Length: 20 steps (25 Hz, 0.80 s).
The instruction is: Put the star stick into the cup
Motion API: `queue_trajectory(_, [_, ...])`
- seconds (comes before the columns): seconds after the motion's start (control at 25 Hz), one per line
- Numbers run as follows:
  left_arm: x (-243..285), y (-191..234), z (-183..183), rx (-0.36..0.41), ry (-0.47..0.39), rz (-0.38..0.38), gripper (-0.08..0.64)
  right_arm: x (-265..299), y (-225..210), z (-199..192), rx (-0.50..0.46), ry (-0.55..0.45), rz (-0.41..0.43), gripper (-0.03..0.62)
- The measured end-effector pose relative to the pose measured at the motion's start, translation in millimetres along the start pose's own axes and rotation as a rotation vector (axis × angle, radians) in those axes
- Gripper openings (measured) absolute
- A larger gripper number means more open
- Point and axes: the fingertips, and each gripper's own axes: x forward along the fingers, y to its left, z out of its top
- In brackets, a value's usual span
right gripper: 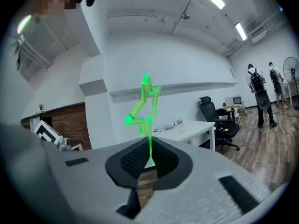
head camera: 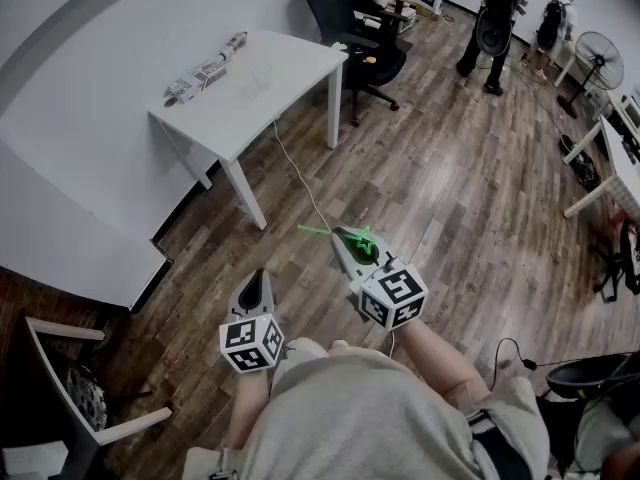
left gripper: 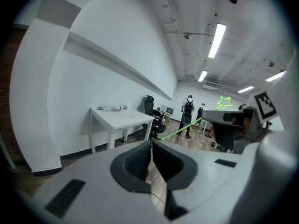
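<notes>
My right gripper (head camera: 349, 238) is shut on the green star stick (head camera: 362, 242), held over the wood floor in front of me. In the right gripper view the star (right gripper: 143, 105) rises above the jaws, with the thin stick (right gripper: 150, 150) pinched between the pads. From the left gripper view the star stick (left gripper: 223, 102) slants across beside the right gripper (left gripper: 236, 125). My left gripper (head camera: 259, 279) hangs lower left of it, jaws closed with nothing in them (left gripper: 152, 144). A faint clear object, possibly the cup (head camera: 256, 81), stands on the white table (head camera: 290, 63) ahead.
Patterned packets (head camera: 205, 68) lie at the table's far left. A black office chair (head camera: 362, 30) stands behind it. A cable (head camera: 298, 181) runs across the floor. People (head camera: 495, 23) and a fan (head camera: 598, 53) are at the back right. A white chair frame (head camera: 70, 388) is at lower left.
</notes>
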Motion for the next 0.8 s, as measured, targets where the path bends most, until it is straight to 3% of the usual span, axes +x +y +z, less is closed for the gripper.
queue_trajectory(0.44, [-34, -7, 2, -0.005, -0.022, -0.010, 0.014, -28, 28, -5, 0.032, -0.020, -0.007, 0.011])
queue_trajectory(0.8, [-38, -18, -3, -0.005, -0.026, 0.005, 0.014, -41, 23, -5, 0.026, -0.017, 0.009, 0.011])
